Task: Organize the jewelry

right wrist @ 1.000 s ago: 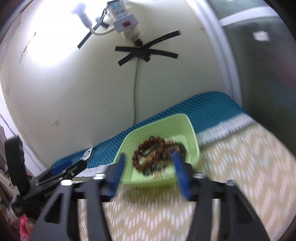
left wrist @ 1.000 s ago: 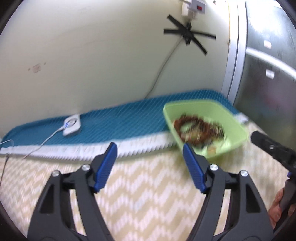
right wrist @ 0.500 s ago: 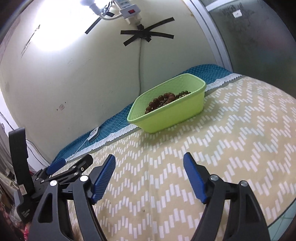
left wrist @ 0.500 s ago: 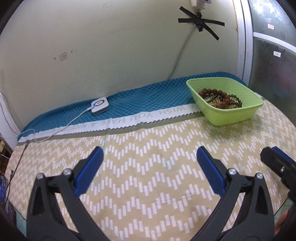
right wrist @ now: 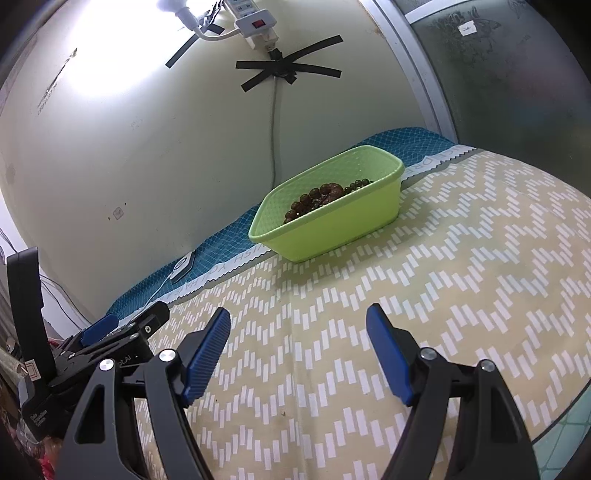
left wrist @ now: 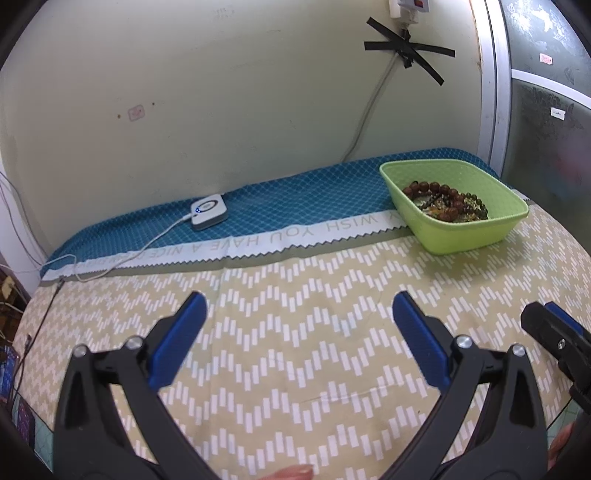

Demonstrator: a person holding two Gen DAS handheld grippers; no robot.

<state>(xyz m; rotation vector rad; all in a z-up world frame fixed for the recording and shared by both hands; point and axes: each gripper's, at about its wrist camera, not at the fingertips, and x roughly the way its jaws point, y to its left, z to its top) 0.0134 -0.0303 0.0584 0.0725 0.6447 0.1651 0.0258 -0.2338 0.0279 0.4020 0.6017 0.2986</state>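
Beads (left wrist: pixel 443 201): brown and dark green strings heaped in the basket, right of centre in the left wrist view; in the right wrist view (right wrist: pixel 321 201) only their tops show over the near wall, at mid-frame.
Basket (left wrist: pixel 469 236): lime green, rectangular, upright, lying partly on the blue cloth and partly on the chevron cloth, close to the wall.
Chevron cloth (left wrist: pixel 295 332): tan with white dashes, covers the tabletop across the lower half of both views.
Blue cloth (left wrist: pixel 295 199): a band along the wall with a white zigzag edge bearing letters.
White box (left wrist: pixel 208 211): small, on the blue cloth at centre left, a blue light on it, a white cable running off to the left.
Left tool (left wrist: pixel 299 332): blue pads wide apart, nothing between them, over bare chevron cloth, well short of the basket.
Right tool (right wrist: pixel 298 347): pads apart, nothing between them, aimed toward the basket from well back.
Wall: pale, with black tape crossed over a cable and a power strip (right wrist: pixel 255 22) near the top.
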